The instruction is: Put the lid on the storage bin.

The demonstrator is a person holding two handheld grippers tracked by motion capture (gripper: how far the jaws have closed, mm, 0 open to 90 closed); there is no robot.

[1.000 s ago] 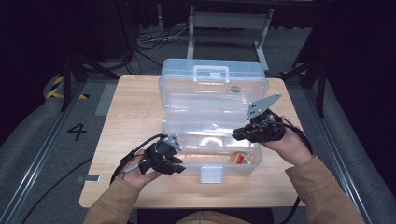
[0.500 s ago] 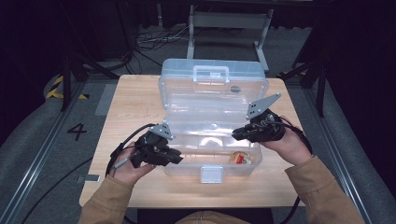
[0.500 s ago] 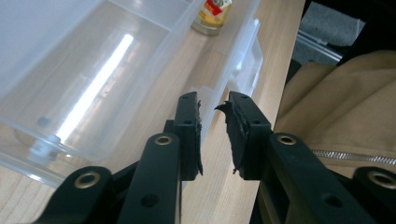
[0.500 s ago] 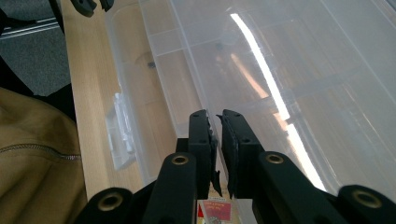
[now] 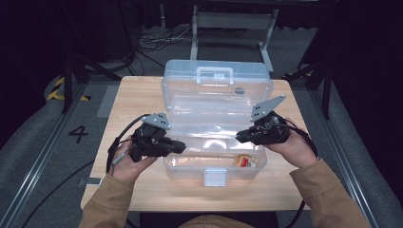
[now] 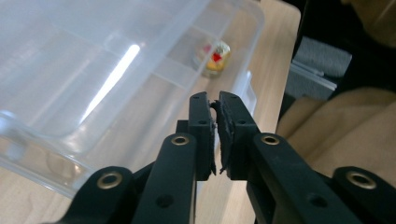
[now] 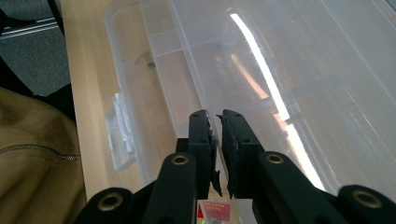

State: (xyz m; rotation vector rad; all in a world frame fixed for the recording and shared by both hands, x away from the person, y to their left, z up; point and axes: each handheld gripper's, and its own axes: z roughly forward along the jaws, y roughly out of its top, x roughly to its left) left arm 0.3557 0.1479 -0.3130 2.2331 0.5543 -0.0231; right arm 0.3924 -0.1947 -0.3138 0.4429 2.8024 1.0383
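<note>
A clear plastic toolbox [image 5: 190, 167] stands open on the wooden table, its lid [image 5: 214, 90] leaning back. A clear inner tray [image 5: 214, 127] [image 6: 70, 70] [image 7: 289, 70] lies across its top. My left gripper [image 5: 183, 146] [image 6: 215, 100] is at the tray's left end. Its jaws have just been closing and now stand almost together, with the tray's rim running in under them. My right gripper [image 5: 240, 136] [image 7: 215, 116] is shut on the tray's rim at the right end. A small yellow and red item [image 5: 245, 161] [image 6: 214, 58] [image 7: 215, 210] lies in the box bottom, front right.
The box's white latch [image 5: 215, 176] [image 7: 120, 130] hangs at the front wall. Bare table [image 5: 138, 102] shows on both sides of the box and in front of it. Cables trail from both grippers. Stands and cables crowd the dark floor behind.
My left gripper has risen and moved in to the box's left end, and its jaws have closed. The right gripper and hand have stayed where they were.
</note>
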